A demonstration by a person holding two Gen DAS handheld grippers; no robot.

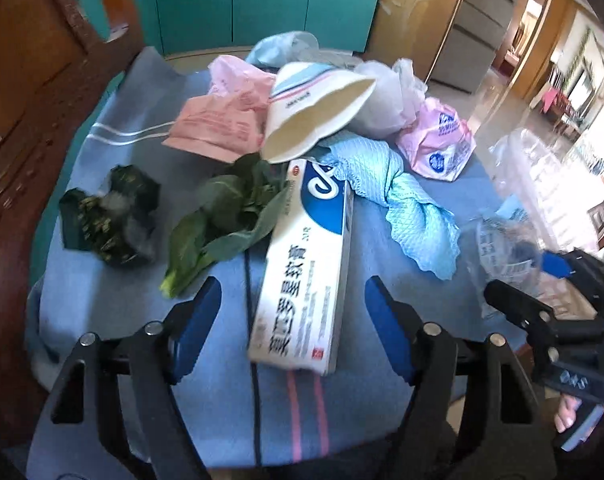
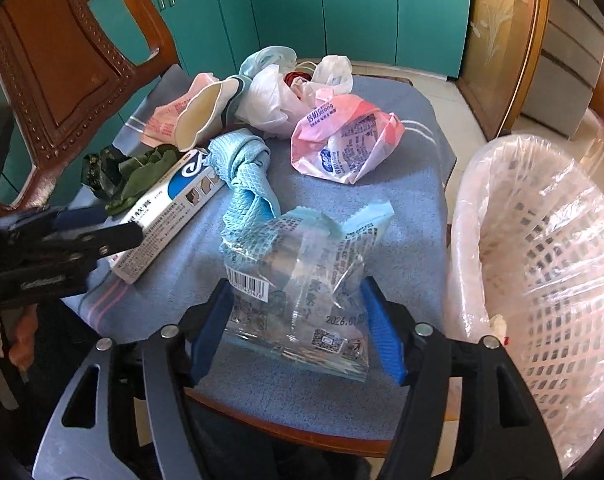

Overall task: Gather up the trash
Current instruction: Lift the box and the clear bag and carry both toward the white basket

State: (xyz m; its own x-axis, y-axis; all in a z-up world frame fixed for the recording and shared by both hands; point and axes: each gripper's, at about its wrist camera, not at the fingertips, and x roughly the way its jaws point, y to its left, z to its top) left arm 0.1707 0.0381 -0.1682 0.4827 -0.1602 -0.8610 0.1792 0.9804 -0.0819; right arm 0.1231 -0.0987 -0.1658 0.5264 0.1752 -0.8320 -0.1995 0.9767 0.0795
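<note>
Fingers [image 2: 375,320] of the right gripper [image 2: 298,312] clamp one clear wrapper [image 2: 302,292].

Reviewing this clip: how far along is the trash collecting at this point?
Early. The lined basket shows little inside from here, so nothing clearly counts as done. In hand: the right gripper brackets a clear plastic wrapper; firm grip unclear. The left gripper is open around the ointment box. Left on the table: paper cup, leafy greens, pink bag, dark wrapper.
</note>
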